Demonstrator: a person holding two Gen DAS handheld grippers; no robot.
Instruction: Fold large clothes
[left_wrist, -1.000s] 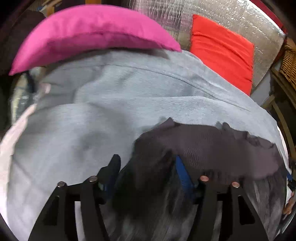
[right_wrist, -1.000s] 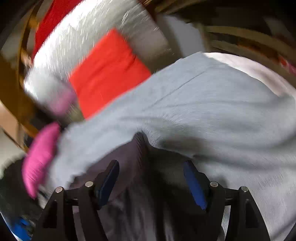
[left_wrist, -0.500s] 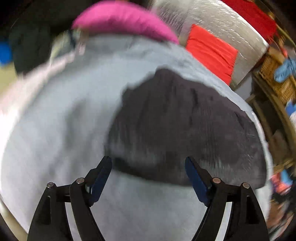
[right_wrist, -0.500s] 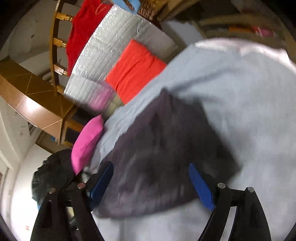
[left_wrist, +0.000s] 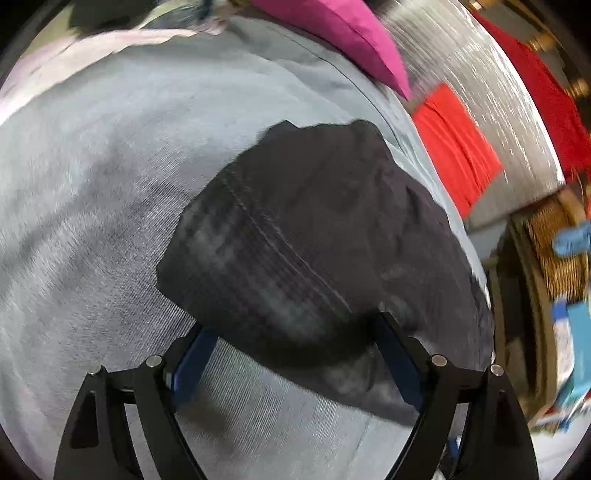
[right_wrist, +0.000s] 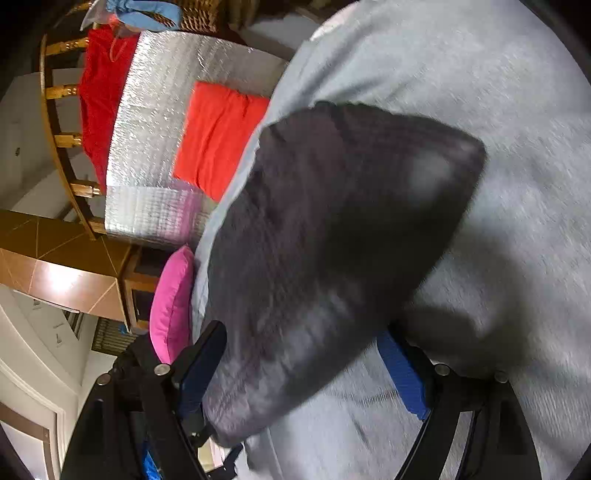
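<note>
A dark grey, nearly black garment (left_wrist: 303, 229) lies in a folded heap on the light grey bed cover (left_wrist: 92, 184). My left gripper (left_wrist: 291, 328) points down at its near edge. Its jaws are opening, with the cloth's edge lying between the blue pads (left_wrist: 192, 365) and not pressed by them. In the right wrist view the same garment (right_wrist: 332, 221) fills the gap of my right gripper (right_wrist: 303, 332). Those jaws stand wide, and the blue pad (right_wrist: 402, 373) on the right is clear of the cloth.
A pink pillow (left_wrist: 351, 33) and a red cushion (left_wrist: 458, 147) lie at the far side of the bed on a silver quilted mat (left_wrist: 480, 92). A wicker basket (left_wrist: 554, 240) stands at the right. A wooden rail (right_wrist: 59, 110) carries a red cloth (right_wrist: 99, 92).
Both grippers have opened wider and let the dark garment go. They have drawn back and rolled, and the garment now lies as a bundle on the grey cover.
</note>
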